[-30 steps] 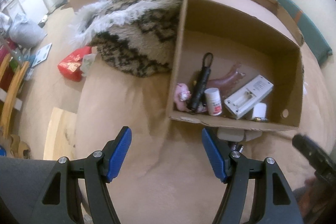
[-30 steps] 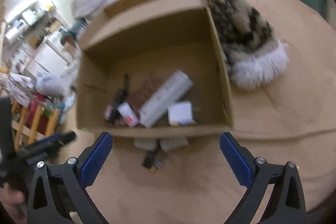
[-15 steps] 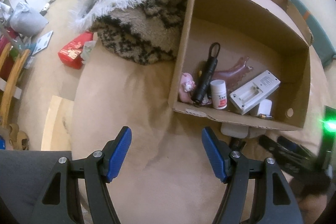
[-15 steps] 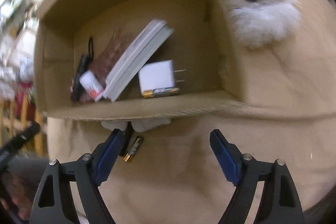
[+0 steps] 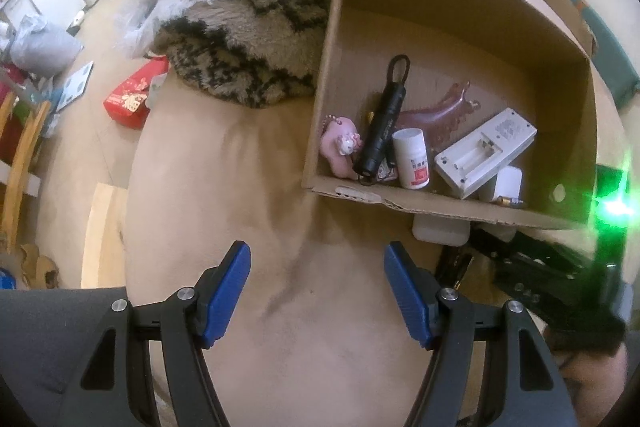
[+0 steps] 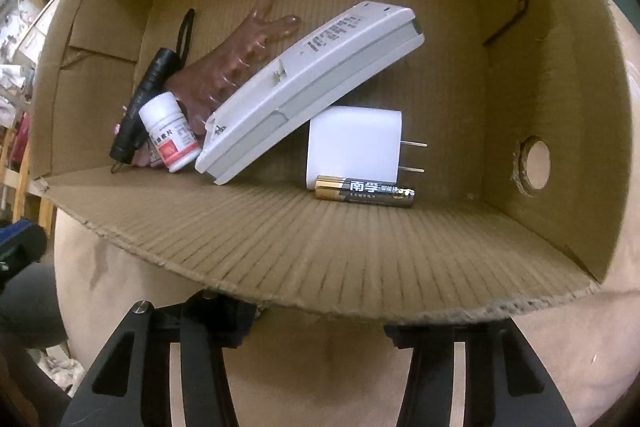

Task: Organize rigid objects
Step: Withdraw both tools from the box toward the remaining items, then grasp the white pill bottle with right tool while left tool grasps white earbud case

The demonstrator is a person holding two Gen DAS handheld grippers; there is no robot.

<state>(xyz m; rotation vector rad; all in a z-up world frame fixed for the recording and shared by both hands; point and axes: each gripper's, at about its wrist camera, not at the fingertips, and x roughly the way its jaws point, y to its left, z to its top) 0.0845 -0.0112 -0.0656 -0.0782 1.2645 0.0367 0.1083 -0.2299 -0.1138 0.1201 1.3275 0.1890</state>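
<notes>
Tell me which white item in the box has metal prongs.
The white plug adapter, behind the battery; the pill bottle and remote have none.

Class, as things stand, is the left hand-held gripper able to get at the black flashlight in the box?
Probably yes: the left hand-held gripper is open and empty, the cardboard box has no lid, and the black flashlight lies uncovered on top.

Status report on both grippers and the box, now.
Left gripper open, nothing between fingers. Right gripper jaws just been closing, tips hidden below box front wall; contents unknown. White piece lies outside box, by that wall.
</notes>
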